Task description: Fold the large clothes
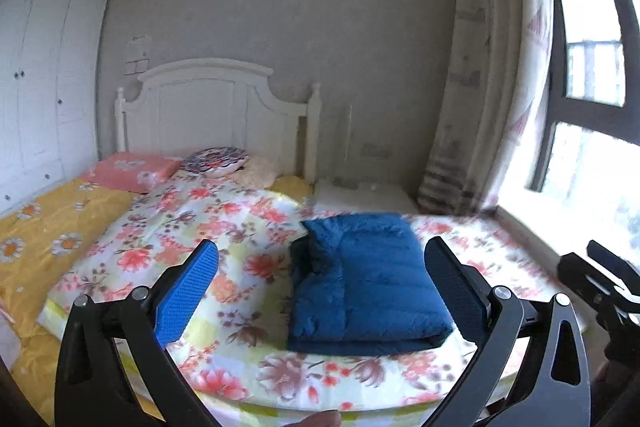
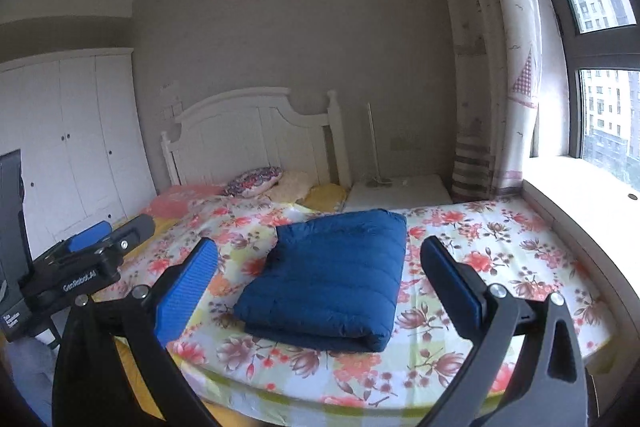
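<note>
Jacket: my blue padded jacket (image 1: 366, 281) lies folded into a thick rectangle on the floral bed (image 1: 224, 223), close to the foot edge, on the window side.
Left gripper (image 1: 320, 287): I hold it above the foot edge, jaws wide apart, gripping nothing.
Right gripper (image 2: 318, 285): likewise spread apart, clear of the jacket.

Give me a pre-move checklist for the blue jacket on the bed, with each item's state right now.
1. Left tongs open and empty: ok.
2. Right tongs open and empty: ok.
3. Blue jacket folded into a compact stack: ok.
4. Jacket lying fully on the floral bedspread, clear of the edge: ok.
5. Both tongs clear of the jacket, not touching: ok.
6. Sleeves tucked neatly inside the fold: cannot tell.
</note>
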{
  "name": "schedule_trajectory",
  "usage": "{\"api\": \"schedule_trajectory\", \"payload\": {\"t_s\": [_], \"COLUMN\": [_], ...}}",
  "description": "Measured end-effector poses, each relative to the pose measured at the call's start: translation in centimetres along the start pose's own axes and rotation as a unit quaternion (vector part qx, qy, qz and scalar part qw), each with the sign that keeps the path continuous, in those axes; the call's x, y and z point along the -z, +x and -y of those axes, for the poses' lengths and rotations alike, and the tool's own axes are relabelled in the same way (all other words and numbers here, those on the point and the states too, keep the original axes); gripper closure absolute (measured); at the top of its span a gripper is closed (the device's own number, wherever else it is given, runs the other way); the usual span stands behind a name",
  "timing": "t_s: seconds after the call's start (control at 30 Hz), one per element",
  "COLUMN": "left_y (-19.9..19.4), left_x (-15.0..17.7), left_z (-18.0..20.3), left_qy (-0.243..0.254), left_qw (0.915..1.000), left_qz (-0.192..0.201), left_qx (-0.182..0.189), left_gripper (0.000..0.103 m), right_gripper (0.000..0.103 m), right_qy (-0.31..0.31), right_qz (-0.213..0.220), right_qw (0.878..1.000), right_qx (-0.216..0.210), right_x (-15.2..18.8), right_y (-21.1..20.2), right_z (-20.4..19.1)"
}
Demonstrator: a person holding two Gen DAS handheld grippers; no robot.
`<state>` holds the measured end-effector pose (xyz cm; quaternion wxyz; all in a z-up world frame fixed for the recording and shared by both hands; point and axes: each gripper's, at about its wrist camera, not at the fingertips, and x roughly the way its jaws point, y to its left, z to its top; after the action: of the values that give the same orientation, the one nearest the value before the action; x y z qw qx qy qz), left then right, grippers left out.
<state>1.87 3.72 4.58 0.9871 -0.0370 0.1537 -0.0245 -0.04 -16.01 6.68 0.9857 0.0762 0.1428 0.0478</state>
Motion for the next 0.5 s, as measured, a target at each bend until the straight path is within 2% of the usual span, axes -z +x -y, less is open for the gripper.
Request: {"api": "schedule_trajectory", "payload": {"t_s": [0.23,0.5], "left_y": [1.9,2.2], "left_x": [2.0,3.1], "left_z": [0.9,1.4], "left_qy": [0.022,0.036], "left_qw": [0.9988,0.9981], "left_qz": [-0.03,-0.039], "left_qx": [-0.033,-0.031], "left_gripper": [0.004,0.004], "right_gripper": [0.002,0.002], "right_qy": [-0.017,-0.021], "right_qz": [-0.026,-0.039], "right_qw": [0.999,0.998], "right_qx": [0.033,0.046], "right_x": [2.3,4.2], "right_y": [1.2,2.2], "right_z": [-0.2,0.2]}}
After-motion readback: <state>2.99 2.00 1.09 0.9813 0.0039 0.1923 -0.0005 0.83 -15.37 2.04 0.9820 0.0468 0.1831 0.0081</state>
